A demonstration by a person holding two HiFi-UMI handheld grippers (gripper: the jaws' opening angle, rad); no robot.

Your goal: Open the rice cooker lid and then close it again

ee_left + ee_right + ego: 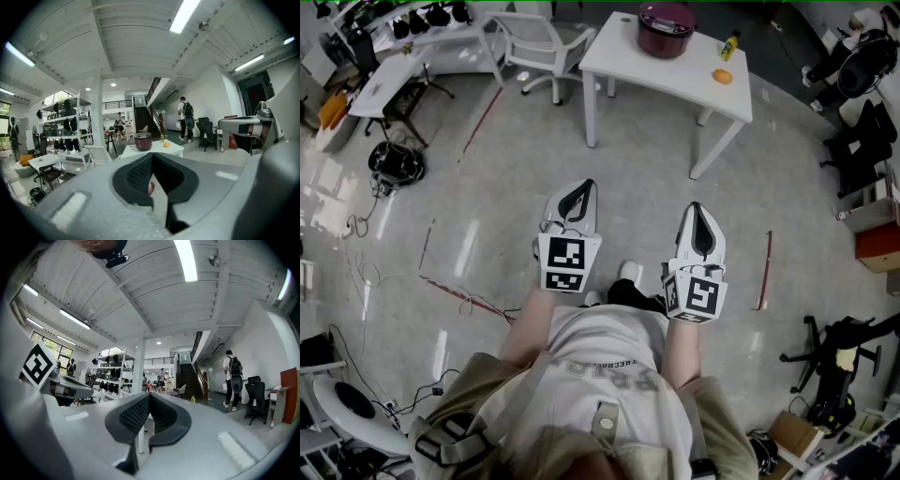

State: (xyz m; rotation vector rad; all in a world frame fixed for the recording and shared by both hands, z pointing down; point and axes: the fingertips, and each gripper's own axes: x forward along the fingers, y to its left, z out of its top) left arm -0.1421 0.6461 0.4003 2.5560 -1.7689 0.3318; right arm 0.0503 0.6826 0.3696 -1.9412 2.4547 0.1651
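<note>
Both our claws, the left gripper (584,187) and the right gripper (697,208), are pressed together on nothing. The maroon rice cooker (666,28), lid down, stands on the white table (661,73), well apart from us.

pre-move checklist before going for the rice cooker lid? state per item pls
1. Rice cooker lid down: ok.
2. Left gripper empty: ok, jaws together, nothing between them.
3. Right gripper empty: ok, same.
4. Cooker within reach: not ok, it stands on the white table well ahead across the floor.
5. Orange and yellow bottle apart from the cooker: ok, both off to its right.
6. Lid latch position: cannot tell, too small.
</note>
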